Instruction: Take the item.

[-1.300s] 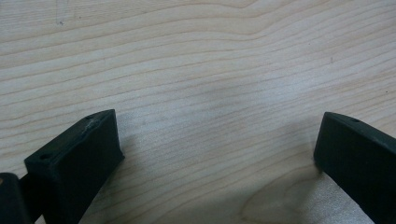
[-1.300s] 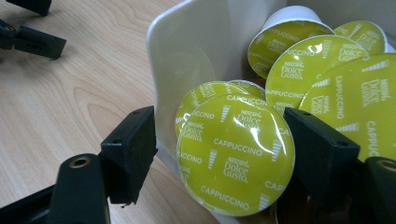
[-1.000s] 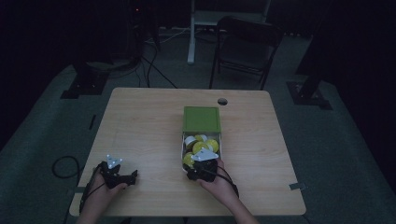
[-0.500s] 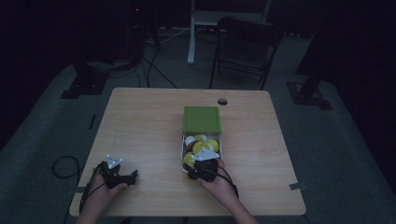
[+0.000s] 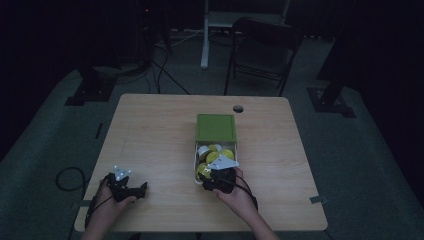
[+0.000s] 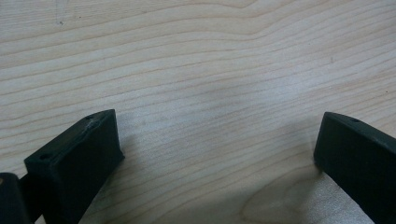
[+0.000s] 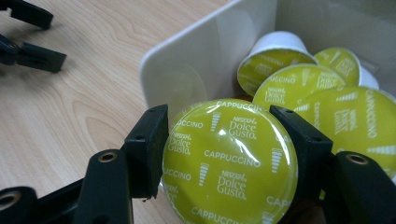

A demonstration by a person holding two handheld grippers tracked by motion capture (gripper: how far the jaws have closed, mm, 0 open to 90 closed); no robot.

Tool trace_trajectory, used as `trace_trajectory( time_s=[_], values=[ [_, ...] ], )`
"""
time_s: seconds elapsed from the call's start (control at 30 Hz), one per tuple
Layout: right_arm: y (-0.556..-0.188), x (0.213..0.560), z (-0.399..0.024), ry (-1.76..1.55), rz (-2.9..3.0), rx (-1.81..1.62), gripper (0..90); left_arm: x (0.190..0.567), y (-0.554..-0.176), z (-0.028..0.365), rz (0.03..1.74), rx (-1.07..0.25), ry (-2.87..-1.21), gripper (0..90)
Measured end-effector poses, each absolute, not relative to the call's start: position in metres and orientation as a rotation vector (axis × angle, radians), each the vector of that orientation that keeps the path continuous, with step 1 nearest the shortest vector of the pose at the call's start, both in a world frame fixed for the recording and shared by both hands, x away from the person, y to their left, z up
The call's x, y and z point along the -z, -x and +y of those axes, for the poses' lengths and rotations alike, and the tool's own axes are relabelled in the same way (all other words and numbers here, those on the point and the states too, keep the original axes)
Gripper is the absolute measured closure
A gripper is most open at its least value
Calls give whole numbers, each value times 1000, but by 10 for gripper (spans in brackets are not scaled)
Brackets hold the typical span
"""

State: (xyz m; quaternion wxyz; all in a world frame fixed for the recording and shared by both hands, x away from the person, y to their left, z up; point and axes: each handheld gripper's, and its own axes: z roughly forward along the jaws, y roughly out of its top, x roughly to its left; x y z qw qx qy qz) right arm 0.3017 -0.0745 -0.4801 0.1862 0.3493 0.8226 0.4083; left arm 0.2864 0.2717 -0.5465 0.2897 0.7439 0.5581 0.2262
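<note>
Wood-grain table (image 5: 150,135) lies bare under our left gripper (image 5: 125,187) at near left, jaws apart on nothing. Further right, our right gripper (image 7: 229,158) has just been closing and now clamps 1 green foil-lidded capsule (image 7: 229,163) by its rim, at the near end of the white box (image 7: 196,60). We judge it light, with thin crushable walls and a puncturable lid: hold the rim, squeeze gently.

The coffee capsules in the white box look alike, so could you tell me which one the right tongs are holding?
The nearest capsule, clamped between the right tongs; the other capsules lie free in the box.
</note>
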Motion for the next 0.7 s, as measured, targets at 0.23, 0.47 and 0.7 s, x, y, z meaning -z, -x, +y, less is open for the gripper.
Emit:
trace_trajectory(
  time_s=[0.23,0.47,0.7],
  values=[
    [-300,470,-76,-969,2308,-1174,401,547,-286,272,1489,-604,-1983,7],
    [-301,464,-81,-971,2291,-1194,401,547,-286,272,1489,-604,-1984,7],
    [-302,456,-89,-974,2267,-1198,402,547,-286,272,1490,-604,-1983,7]
  ],
)
